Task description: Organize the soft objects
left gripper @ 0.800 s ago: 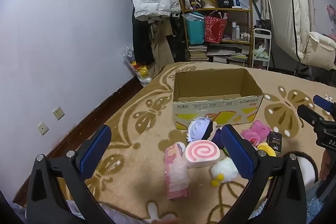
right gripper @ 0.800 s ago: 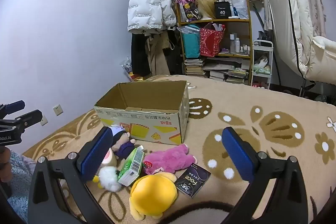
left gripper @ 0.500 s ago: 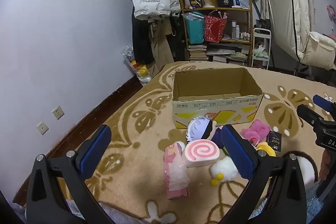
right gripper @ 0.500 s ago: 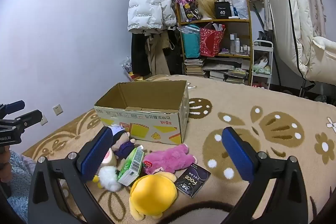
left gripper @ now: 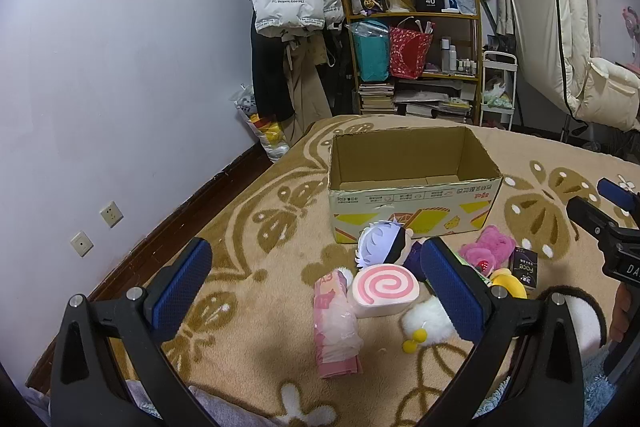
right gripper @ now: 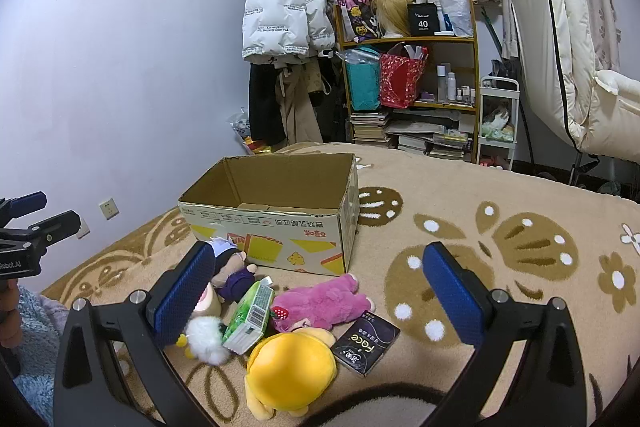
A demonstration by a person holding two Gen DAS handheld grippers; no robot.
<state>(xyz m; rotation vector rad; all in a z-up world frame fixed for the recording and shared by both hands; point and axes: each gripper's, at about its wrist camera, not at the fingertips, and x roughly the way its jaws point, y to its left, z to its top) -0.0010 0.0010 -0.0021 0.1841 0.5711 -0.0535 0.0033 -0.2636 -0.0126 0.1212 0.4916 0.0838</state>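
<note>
Covering floor: tan patterned carpet [left gripper: 248, 267]; cardboard box [left gripper: 412, 195] upright.

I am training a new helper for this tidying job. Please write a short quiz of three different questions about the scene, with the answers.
1. True or false: the cardboard box already holds a toy.
2. Which item lies between the pink plush and the white pom-pom toy in the right wrist view? A) green pack B) black Face pack C) swirl cushion
3. Fill in: both the left gripper and the right gripper are ____ and hold nothing.

Key: 1 false, the visible inside is bare; 2 A, the green pack; 3 open.
</note>
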